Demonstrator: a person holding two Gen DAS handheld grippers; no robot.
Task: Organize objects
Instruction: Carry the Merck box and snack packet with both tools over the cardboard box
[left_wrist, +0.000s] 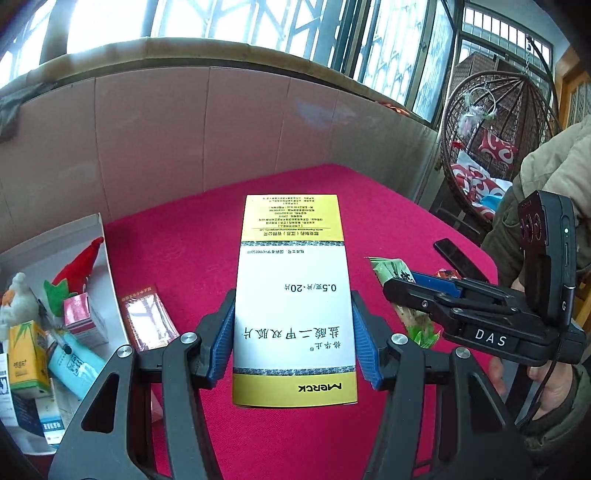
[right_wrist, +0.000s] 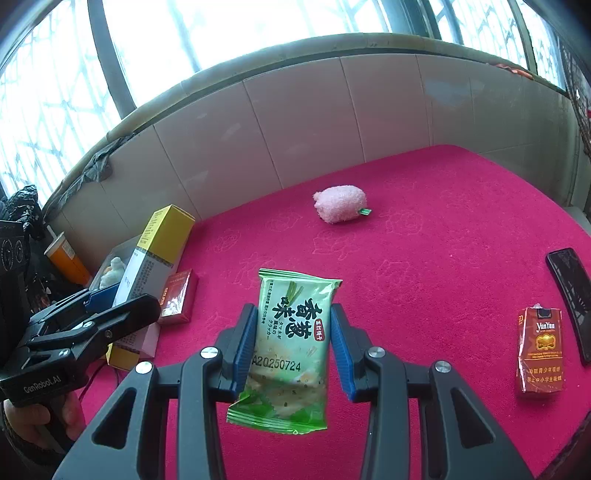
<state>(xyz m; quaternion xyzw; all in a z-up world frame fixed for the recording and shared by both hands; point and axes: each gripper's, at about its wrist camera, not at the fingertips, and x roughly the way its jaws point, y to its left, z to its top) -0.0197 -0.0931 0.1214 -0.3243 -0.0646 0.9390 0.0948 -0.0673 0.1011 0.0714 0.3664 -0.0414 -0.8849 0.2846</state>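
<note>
Left jaws clamping Merck medicine box (left_wrist: 293, 302), right jaws clamping green cracker packet (right_wrist: 290, 350) stamped A20250724

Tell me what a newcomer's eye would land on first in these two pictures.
The white and yellow medicine box, clamped in the left gripper, fills the middle of its view. The green cracker packet sits pinched in the right gripper. Under both lies the bright pink tablecloth.
</note>
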